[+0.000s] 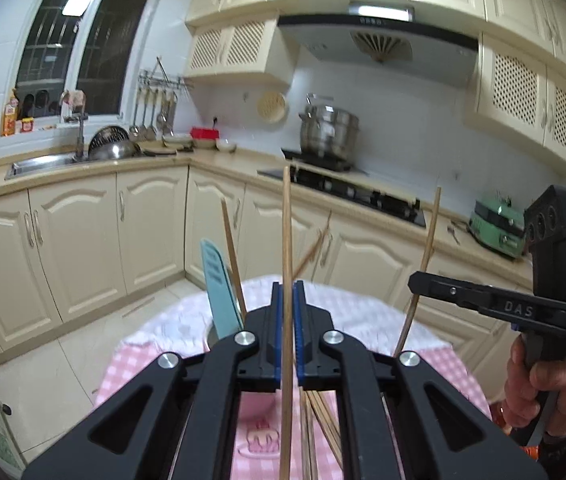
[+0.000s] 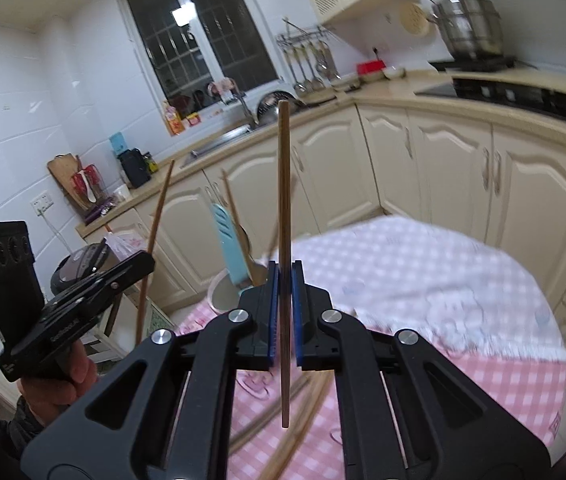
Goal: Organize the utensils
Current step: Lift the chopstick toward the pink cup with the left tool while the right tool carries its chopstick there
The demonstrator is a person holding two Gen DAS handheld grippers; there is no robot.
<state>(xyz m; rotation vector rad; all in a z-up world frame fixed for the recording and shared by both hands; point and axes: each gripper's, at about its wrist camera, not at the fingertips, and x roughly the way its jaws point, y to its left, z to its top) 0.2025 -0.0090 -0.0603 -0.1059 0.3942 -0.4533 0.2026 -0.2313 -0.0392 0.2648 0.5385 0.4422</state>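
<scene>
Chopsticks, one per gripper. Left wrist view: left gripper [image 1: 288,300] has its jaws clamped on a wooden chopstick [image 1: 287,240], long axis near upright, top end high above the jaws, lower end cut off by the bottom edge. Right gripper [image 1: 417,282] shows at right, a hand [image 1: 543,392] on its grip, pinching a second chopstick [image 1: 427,256] that leans slightly. Beyond the jaws, at the far edge of the pink checked tablecloth [image 1: 363,312], a utensil holder [image 1: 211,334] stands mostly hidden; a light-blue spatula [image 1: 219,284] and more sticks rise from it. Loose chopsticks [image 1: 323,420] lie below the jaws. Right wrist view: right gripper [image 2: 285,292] clamped on its chopstick [image 2: 283,240], upright, both ends visible. Holder rim [image 2: 223,292] lies ahead and left of these jaws, so the left gripper [image 2: 147,260] looks nearer. Holder depth unreadable; table blurred.
</scene>
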